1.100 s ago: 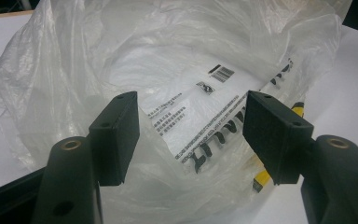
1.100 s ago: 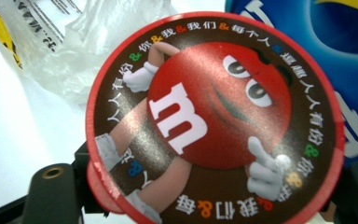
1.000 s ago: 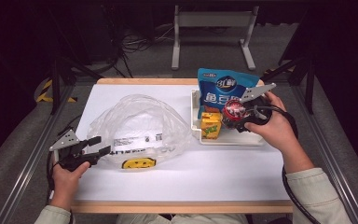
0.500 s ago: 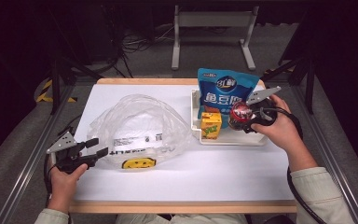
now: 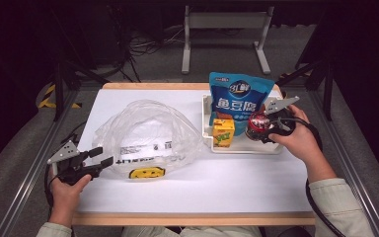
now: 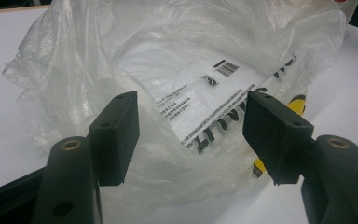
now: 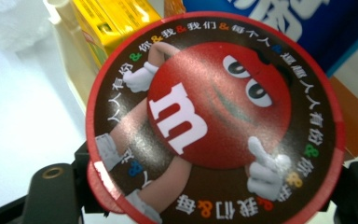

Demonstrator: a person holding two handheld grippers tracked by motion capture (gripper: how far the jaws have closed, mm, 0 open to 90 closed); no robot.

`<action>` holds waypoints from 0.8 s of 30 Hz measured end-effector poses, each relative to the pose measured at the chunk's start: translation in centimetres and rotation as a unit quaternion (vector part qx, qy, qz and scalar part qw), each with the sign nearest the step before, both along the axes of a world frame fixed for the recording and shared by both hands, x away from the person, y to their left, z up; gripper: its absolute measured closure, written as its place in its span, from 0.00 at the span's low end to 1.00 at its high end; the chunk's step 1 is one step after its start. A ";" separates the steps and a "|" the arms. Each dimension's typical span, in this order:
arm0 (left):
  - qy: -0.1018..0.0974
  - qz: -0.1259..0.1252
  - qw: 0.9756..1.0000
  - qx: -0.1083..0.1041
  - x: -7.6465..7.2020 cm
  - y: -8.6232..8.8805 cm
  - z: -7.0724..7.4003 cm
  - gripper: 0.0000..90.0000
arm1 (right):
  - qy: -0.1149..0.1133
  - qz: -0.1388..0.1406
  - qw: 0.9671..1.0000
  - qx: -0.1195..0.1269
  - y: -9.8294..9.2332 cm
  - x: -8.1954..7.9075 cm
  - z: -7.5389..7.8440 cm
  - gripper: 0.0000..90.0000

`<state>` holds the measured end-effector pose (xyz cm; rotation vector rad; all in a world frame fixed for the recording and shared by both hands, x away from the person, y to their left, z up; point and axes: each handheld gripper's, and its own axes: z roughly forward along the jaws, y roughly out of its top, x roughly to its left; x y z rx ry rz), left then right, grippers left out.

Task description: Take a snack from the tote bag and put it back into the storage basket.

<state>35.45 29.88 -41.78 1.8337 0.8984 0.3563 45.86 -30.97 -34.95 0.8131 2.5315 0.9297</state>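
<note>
The white table [image 5: 187, 192] is the biggest thing here. On its left half lies a big clear plastic bag [image 5: 145, 136], all crumpled, with black print and a yellow patch near its front edge. In the left gripper view the bag [image 6: 186, 88] puffs up right in front of the 2 black jaws.

On the right half of the table sits a white tray [image 5: 242, 148]. A blue snack pouch [image 5: 238, 98] stands up at the back of the tray. A small yellow drink box [image 5: 223, 132] stands in the tray's front left part, just in front of the pouch.

The round candy tub [image 5: 257, 124] is next to the yellow box, over the right part of the tray. The right gripper [image 5: 271, 129] grasps it, with 1 jaw on each side. In the right gripper view the tub's lid [image 7: 214, 126] shows a red candy face with a white letter. It may be sitting on the tray floor or held just above it; that is hard to see.

The left gripper [image 5: 96, 160] rests at the left edge of the table, just beside the bag. Its jaws stand wide apart and grasp nothing.
</note>
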 end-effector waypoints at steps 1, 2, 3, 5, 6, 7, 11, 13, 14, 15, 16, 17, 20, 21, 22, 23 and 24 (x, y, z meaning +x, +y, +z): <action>0.000 -0.001 1.000 0.001 0.0 0.0 0.0 0.41 | 0.000 -0.001 1.000 -0.001 -0.1 0.1 -0.2 0.28; -0.001 -0.001 1.000 0.000 0.0 0.0 0.0 0.41 | 0.001 -0.001 1.000 -0.002 -0.3 0.1 -0.4 0.28; -0.001 0.000 1.000 0.000 0.0 0.0 0.0 0.41 | 0.004 -0.005 1.000 -0.002 -0.4 0.2 -0.6 0.28; 0.000 0.000 1.000 0.000 0.0 0.0 0.0 0.41 | 0.009 -0.010 1.000 -0.003 -0.6 0.3 -1.1 0.28; 0.000 0.000 1.000 -0.001 0.1 -0.1 0.0 0.41 | 0.010 -0.012 1.000 -0.005 -0.7 0.4 -1.3 0.28; 0.000 0.000 1.000 -0.001 0.1 -0.1 0.0 0.41 | 0.011 -0.014 1.000 -0.007 -0.8 0.5 -1.6 0.28; 0.000 0.000 1.000 0.000 0.1 -0.1 0.0 0.41 | 0.022 -0.023 0.999 -0.012 -0.9 0.8 -2.3 0.28; 0.000 -0.001 1.000 -0.001 0.1 -0.1 0.0 0.41 | 0.025 -0.024 0.999 -0.015 -0.9 0.9 -2.5 0.28; 0.000 -0.001 1.000 -0.001 0.1 -0.1 0.0 0.41 | 0.029 -0.027 0.999 -0.016 -0.9 1.0 -2.7 0.28; 0.000 -0.001 1.000 -0.001 0.1 -0.1 0.0 0.41 | 0.032 -0.031 0.999 -0.019 -1.0 1.2 -2.9 0.28; 0.000 -0.001 1.000 -0.001 0.1 -0.1 0.0 0.41 | 0.036 -0.034 0.999 -0.021 -1.0 1.3 -3.1 0.28; 0.000 -0.001 1.000 -0.001 0.1 -0.1 0.0 0.41 | 0.038 -0.038 0.998 -0.026 -1.0 1.4 -3.2 0.28; 0.001 -0.001 1.000 -0.001 0.1 -0.1 0.0 0.41 | 0.044 -0.039 0.998 -0.031 -1.0 1.6 -3.5 0.28; 0.000 -0.001 1.000 0.000 0.1 -0.1 0.0 0.41 | 0.048 -0.040 0.998 -0.032 -1.0 1.7 -3.6 0.28; -0.001 -0.001 1.000 0.000 0.1 -0.1 0.0 0.41 | 0.050 -0.041 0.997 -0.035 -1.0 1.8 -3.7 0.28; -0.001 -0.002 1.000 -0.001 0.2 -0.1 0.0 0.41 | 0.051 -0.042 0.997 -0.037 -1.0 1.8 -3.9 0.28; -0.001 -0.002 1.000 0.000 0.2 -0.1 0.0 0.41 | 0.052 -0.043 0.997 -0.039 -1.0 1.9 -4.0 0.28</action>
